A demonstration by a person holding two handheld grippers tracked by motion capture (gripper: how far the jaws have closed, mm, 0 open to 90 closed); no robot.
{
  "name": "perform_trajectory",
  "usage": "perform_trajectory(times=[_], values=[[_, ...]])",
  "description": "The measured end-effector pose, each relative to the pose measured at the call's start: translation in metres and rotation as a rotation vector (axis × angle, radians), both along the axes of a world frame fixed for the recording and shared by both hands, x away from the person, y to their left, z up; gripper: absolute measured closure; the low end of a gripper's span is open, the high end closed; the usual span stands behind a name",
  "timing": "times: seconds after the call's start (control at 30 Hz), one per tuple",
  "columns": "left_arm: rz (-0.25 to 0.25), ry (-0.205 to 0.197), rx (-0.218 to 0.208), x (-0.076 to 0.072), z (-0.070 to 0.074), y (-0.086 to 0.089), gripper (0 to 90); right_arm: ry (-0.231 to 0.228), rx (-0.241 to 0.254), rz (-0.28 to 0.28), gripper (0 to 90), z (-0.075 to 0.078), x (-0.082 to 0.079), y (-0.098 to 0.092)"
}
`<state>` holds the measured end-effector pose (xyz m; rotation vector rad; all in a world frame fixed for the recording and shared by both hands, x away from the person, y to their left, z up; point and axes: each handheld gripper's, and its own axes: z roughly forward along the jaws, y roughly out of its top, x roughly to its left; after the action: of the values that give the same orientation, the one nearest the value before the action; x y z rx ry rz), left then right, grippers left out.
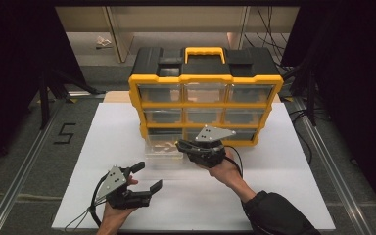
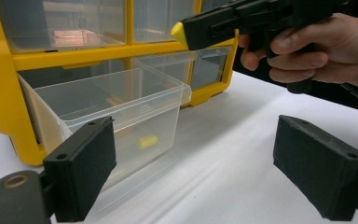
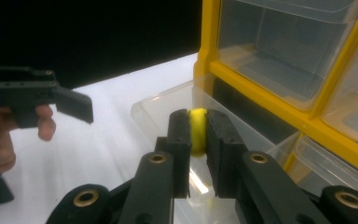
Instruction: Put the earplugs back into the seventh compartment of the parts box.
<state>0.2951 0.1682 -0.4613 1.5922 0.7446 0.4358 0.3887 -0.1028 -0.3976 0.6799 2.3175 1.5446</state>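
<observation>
Small rounded yellow piece [image 3: 197, 130] between right gripper [image 3: 197, 140] jaws.

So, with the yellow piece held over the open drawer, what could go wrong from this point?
1. The right hand-held gripper pinches the small yellow piece only at the jaw tips, so it may slip out or fall outside the clear drawer.
2. The drawer is pulled far out of the yellow organizer; a downward push on its front could tip it or pull it free.
3. The open left hand-held gripper is close by, so the two hands might collide.
</observation>
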Motion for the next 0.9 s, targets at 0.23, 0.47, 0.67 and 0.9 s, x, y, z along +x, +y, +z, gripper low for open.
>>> perform_trajectory(times=[0.23, 0.47, 0.67, 0.9], values=[[-0.001, 0.0, -0.002, 0.0, 0.0, 0.0, 12.7, 0.017, 0.008, -0.018, 80.6, -0.002, 0.01, 0.007], [-0.001, 0.0, -0.003, 0.0, 0.0, 0.0, 12.7, 0.037, 0.0, -0.041, 79.9, -0.008, 0.018, 0.012], [-0.001, -0.002, -0.006, 0.0, 0.0, 0.0, 12.7, 0.045, -0.024, -0.055, 71.9, -0.013, 0.023, 0.015], [0.0, -0.004, -0.007, -0.001, 0.001, 0.001, 12.7, 0.046, -0.022, -0.067, 57.0, -0.012, 0.023, 0.014]])
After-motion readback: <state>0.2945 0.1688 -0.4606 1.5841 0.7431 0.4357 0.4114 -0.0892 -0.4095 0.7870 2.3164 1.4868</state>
